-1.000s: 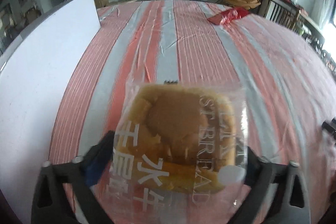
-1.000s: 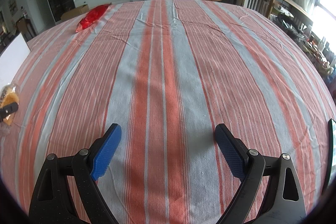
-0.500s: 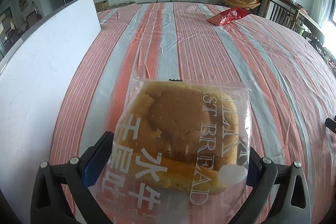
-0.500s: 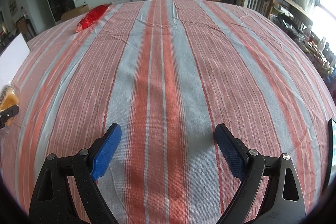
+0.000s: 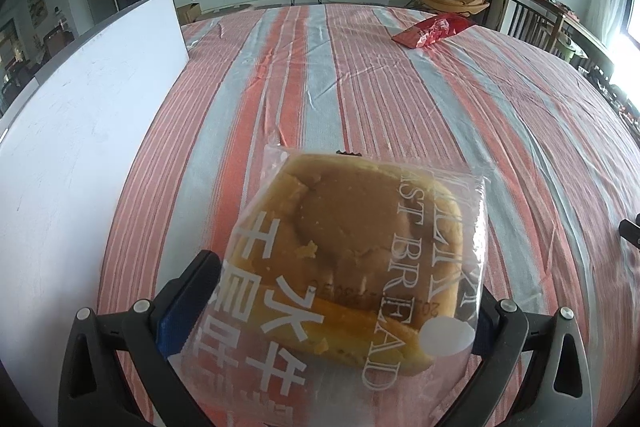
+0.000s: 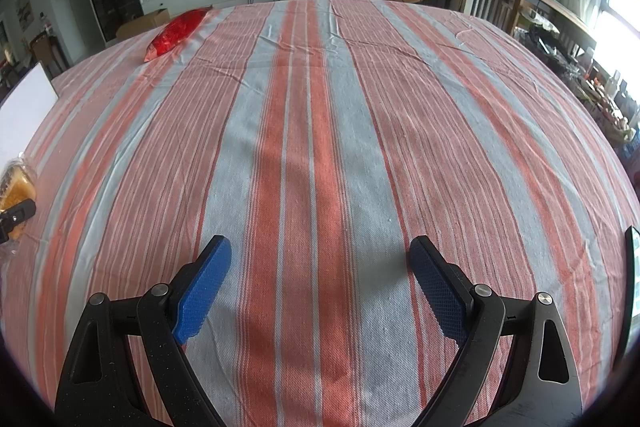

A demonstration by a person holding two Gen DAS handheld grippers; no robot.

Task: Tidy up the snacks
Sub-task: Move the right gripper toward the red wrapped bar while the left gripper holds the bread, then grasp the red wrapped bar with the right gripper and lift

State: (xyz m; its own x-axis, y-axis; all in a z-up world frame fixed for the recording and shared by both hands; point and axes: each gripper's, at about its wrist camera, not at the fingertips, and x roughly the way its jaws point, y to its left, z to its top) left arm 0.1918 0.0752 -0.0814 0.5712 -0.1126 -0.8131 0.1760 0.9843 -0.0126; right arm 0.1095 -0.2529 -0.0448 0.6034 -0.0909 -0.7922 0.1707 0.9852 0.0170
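Striped red-and-grey tablecloth (image 5: 360, 87) underlies the left gripper (image 5: 344, 291), clamped on a clear-wrapped golden bread bun (image 5: 352, 251), likely bound for the white box (image 5: 80, 131) at nine o'clock, while the right gripper (image 6: 320, 283) gapes empty.

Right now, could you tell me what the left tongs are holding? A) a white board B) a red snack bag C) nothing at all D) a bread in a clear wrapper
D: in the left wrist view the left tongs are closed on the wrapped bread, while the red bag lies far off on the striped cloth and the right tongs are open and empty.
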